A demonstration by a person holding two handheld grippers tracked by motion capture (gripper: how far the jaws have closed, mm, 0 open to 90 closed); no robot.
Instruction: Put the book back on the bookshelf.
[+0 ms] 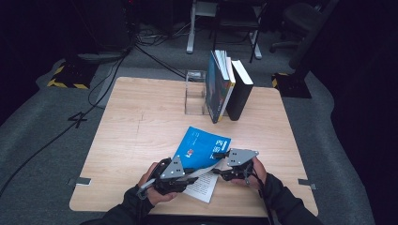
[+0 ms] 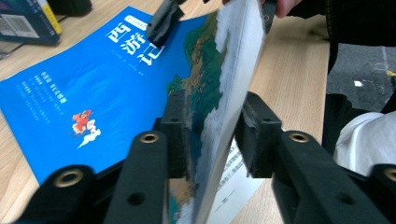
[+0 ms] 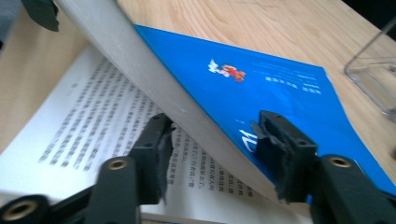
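**Blue-covered book point(image 1: 202, 146) half opened at the near edge of the table point(image 1: 136, 117).**

Front cover and a thick block of pages are raised off a printed page point(image 3: 93, 121) lying flat — the opening is begun, and whether it ends in laying the block over or closing it cannot be judged. The left gripper point(image 2: 212, 135) straddles the raised block; its pads stand apart from the paper, not clamped. The right gripper point(image 3: 210, 149) brackets the same block, jaws spread, contact unclear. The gripper views show the page text — the high view adds the standing books point(image 1: 227, 84) and clear holder point(image 1: 195, 91) behind.
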